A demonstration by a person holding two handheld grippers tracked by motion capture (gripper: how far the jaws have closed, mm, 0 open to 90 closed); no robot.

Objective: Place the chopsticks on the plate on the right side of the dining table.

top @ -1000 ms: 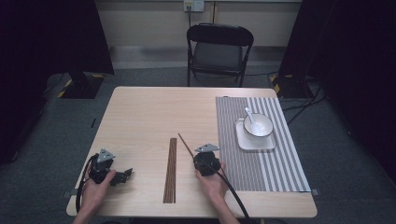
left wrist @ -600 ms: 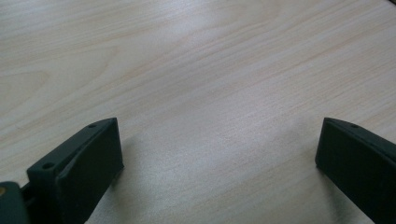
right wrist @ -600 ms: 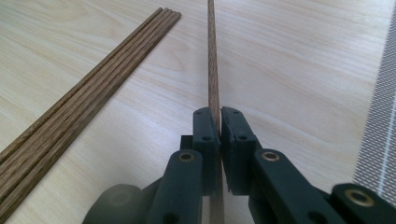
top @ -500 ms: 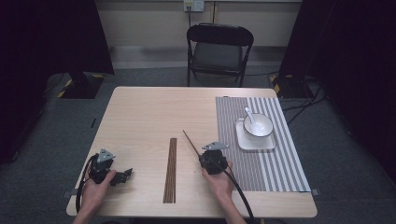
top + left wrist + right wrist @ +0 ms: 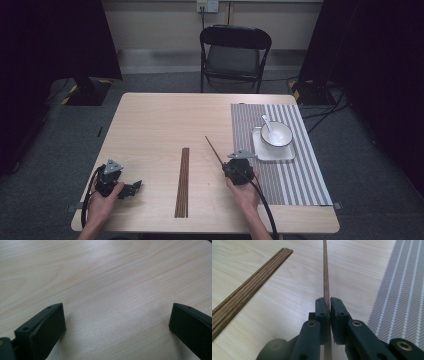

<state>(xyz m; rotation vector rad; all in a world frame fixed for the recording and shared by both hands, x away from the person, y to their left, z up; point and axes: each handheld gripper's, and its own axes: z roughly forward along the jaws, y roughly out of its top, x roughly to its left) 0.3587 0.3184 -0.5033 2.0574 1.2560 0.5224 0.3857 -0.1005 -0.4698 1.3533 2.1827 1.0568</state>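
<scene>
1. The table (image 5: 150, 125), pale wood, fills the middle of the high view, with a black chair (image 5: 235, 55) at its far edge.
2. A grey striped mat (image 5: 295, 180) covers the table's right side, running from far edge to near edge.
3. A white tray (image 5: 260, 150) sits on the far part of the mat, carrying a white bowl (image 5: 280, 136) with a spoon (image 5: 266, 123) leaning in it.
4. The left gripper (image 5: 134, 187) rests on the table near the left corner, in a hand (image 5: 102, 205); its jaws stand wide apart over bare wood, gripping nothing.
5. The right gripper (image 5: 226, 167) hangs just left of the mat's edge, in the right hand (image 5: 245, 192).
6. Its jaws are clenched on 1 chopstick (image 5: 326, 277), which points from the gripper toward the far left, its far part clear of the jaws.
7. A bundle of chopsticks (image 5: 183, 181) lies flat on the table between the 2 grippers, running near to far, apart from the held stick and from both tools.
</scene>
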